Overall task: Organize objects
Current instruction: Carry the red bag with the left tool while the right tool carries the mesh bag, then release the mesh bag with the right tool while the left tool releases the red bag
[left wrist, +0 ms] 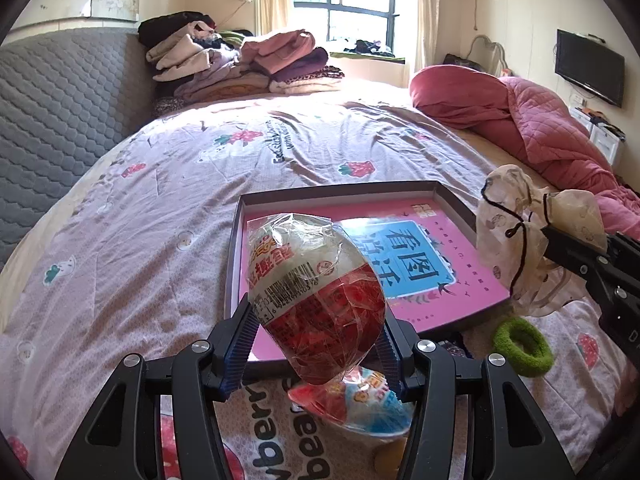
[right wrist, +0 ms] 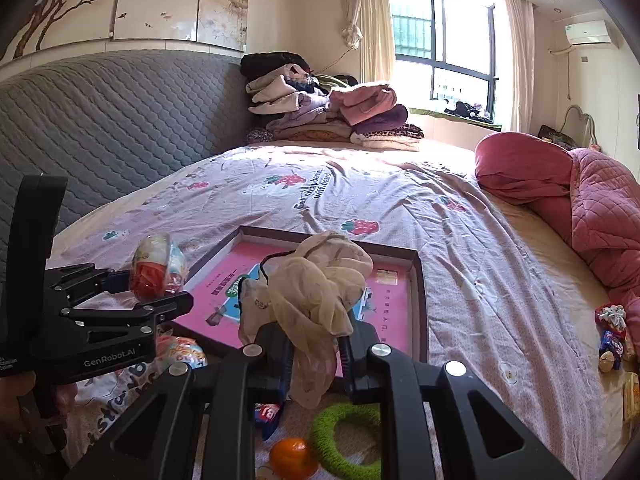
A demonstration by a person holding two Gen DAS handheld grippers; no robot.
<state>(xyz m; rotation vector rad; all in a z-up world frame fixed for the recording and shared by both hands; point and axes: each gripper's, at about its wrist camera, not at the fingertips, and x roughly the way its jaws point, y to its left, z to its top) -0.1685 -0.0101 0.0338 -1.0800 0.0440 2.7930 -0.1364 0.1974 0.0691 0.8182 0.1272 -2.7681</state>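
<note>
- Near, still loose on the bedspread (left wrist: 120,248): a green ring (left wrist: 522,346), an orange (right wrist: 290,458), and a second wrapped egg (left wrist: 352,404).
- The left gripper (left wrist: 316,344) clamps a wrapped toy egg (left wrist: 316,296); the right gripper (right wrist: 316,344) pinches a sheer scarf (right wrist: 316,292). Both hang over the tray's near edge, not yet set down.
- Farther on, the shallow tray (left wrist: 340,194) holds only a pink book (left wrist: 460,284), so I judge most sorting remains.

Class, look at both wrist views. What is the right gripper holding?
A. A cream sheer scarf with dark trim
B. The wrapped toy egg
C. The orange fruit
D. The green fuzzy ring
A: the right gripper is closed on the bunched cream scarf, while the left gripper holds the wrapped egg and the green ring lies on the bed.
</note>
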